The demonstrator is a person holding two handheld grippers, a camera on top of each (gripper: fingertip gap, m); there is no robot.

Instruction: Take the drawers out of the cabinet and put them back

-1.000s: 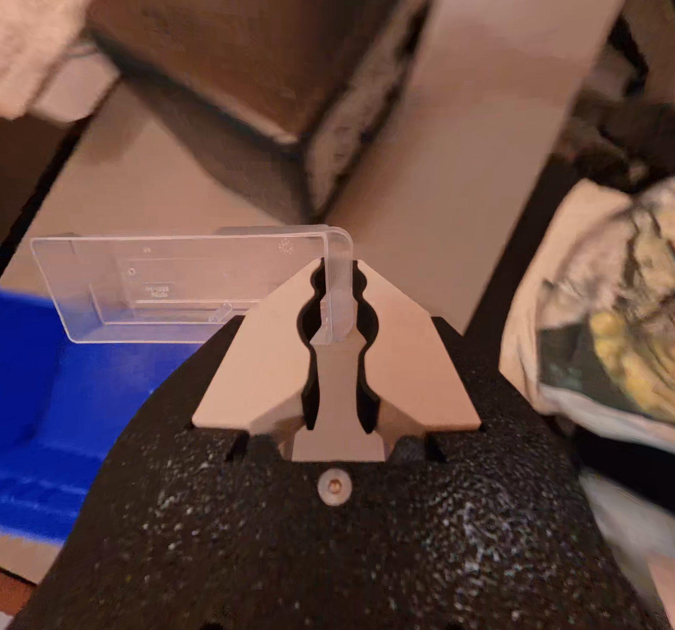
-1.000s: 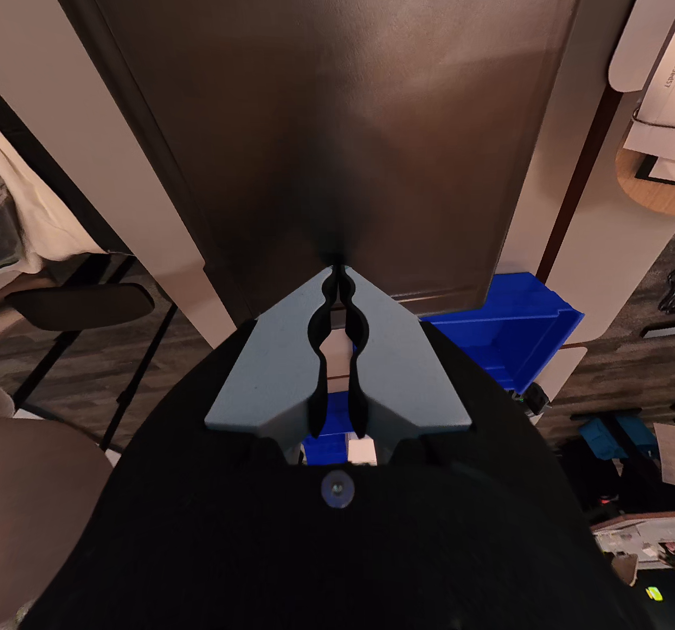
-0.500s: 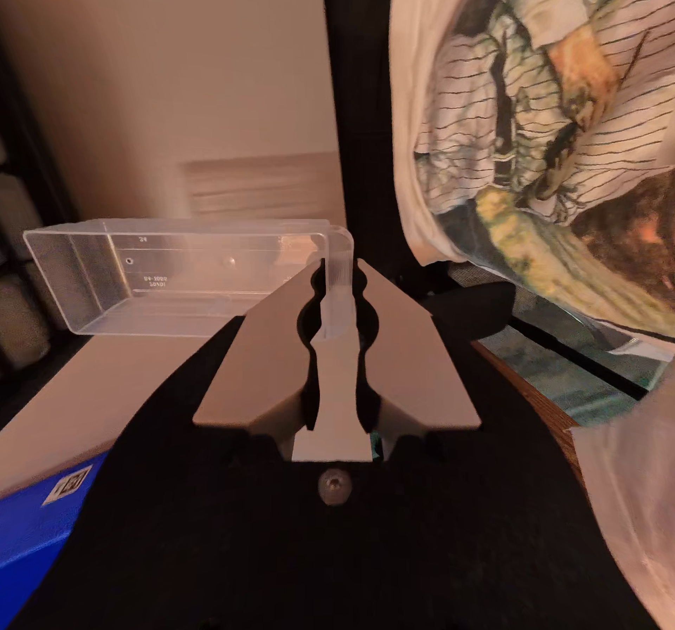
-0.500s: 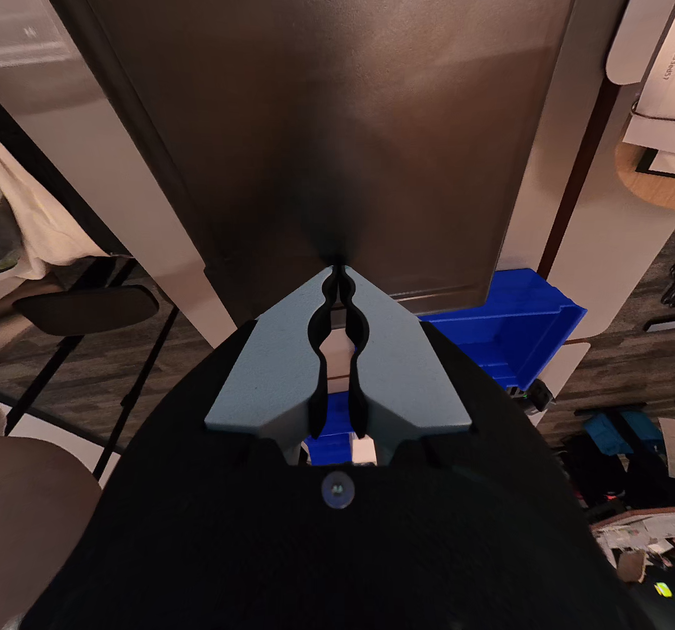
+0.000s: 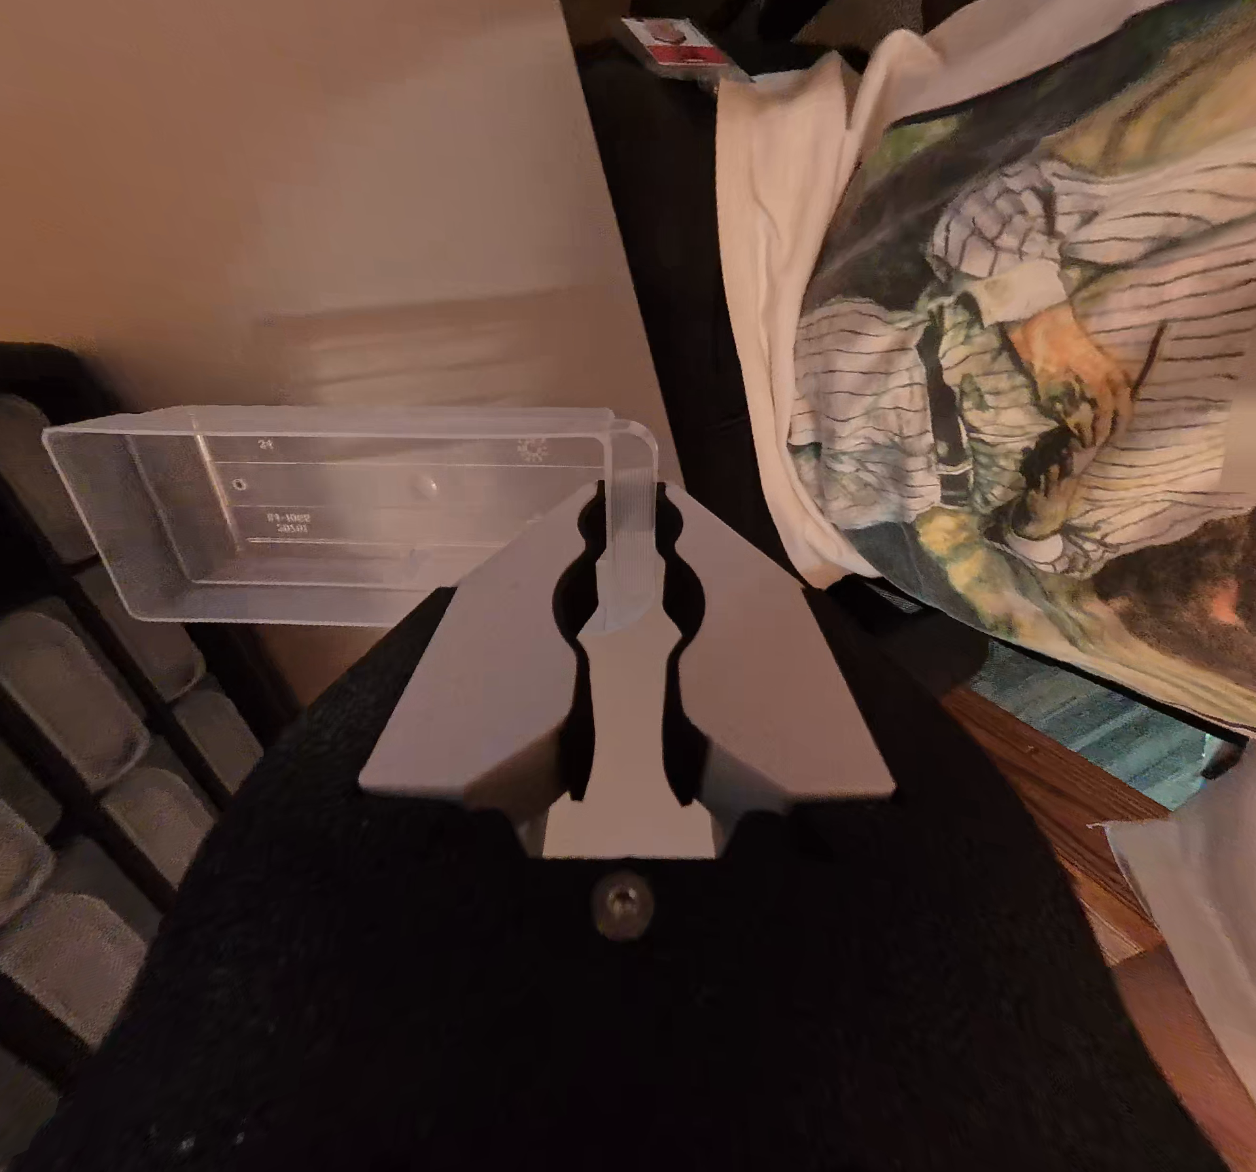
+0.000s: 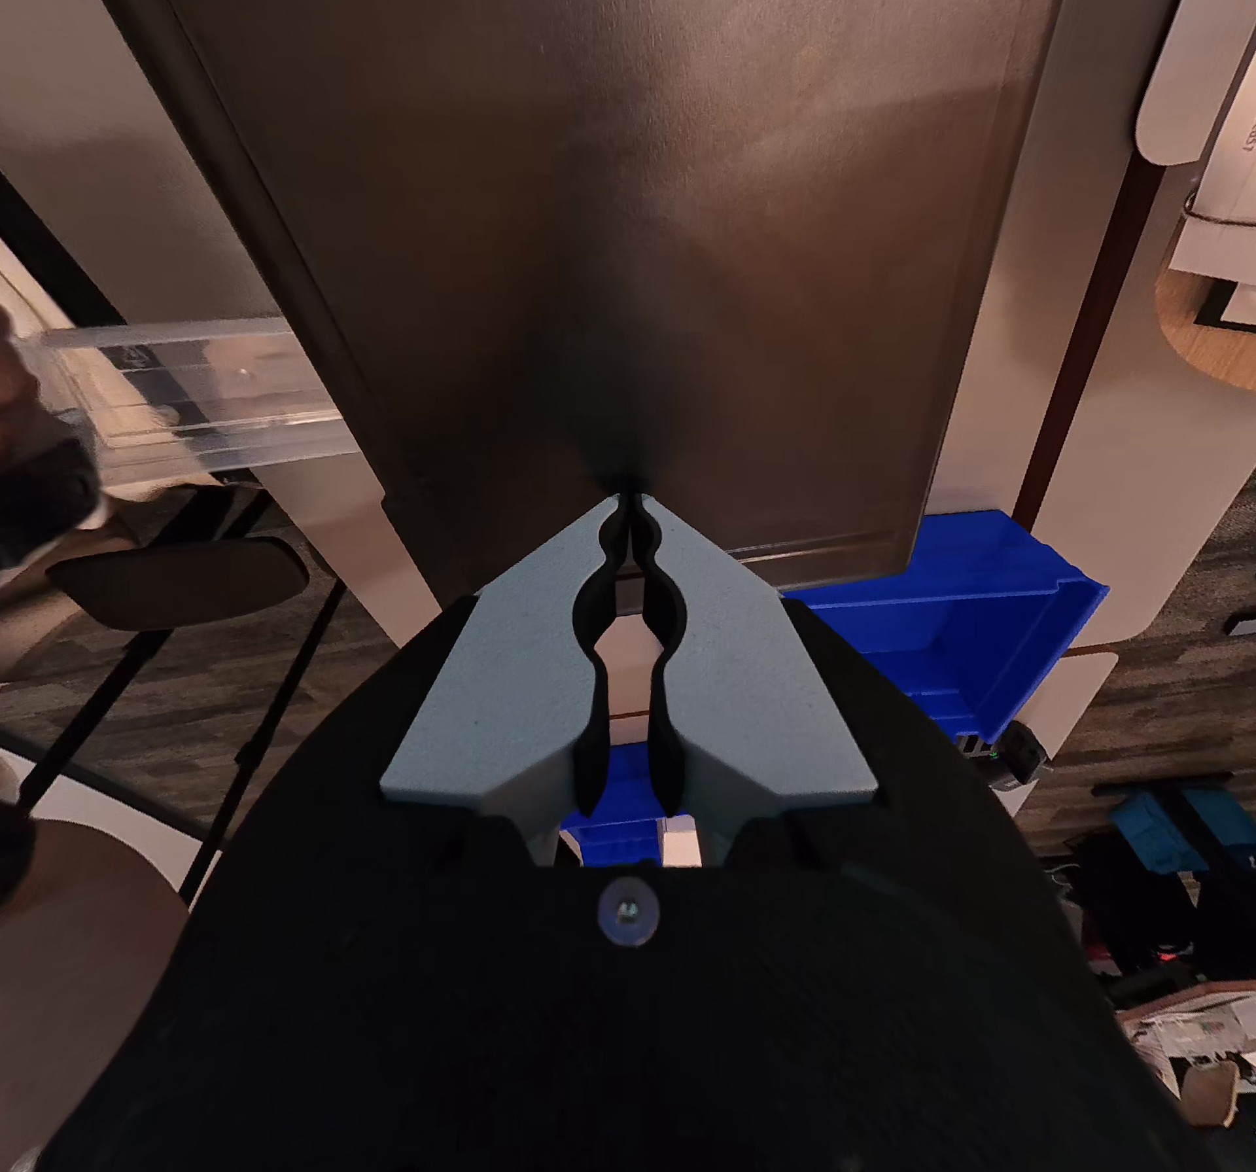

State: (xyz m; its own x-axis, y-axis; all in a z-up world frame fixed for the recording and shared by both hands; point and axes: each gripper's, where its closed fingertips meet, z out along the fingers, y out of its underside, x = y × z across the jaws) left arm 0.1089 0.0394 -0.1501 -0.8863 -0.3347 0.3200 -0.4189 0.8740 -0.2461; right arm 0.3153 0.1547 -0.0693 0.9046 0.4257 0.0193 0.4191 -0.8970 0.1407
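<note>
Drawer (image 5: 326, 521) swung toward cabinet (image 5: 61, 697); cabinet cropped.

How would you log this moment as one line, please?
left gripper: shut on clear drawer tab, beside cabinet | right gripper: shut, tips at cabinet top | drawer: empty

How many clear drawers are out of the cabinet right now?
1. The clear drawer is held up by its handle in the left gripper, beside the dark cabinet. Others outside the views may be hidden.
</note>
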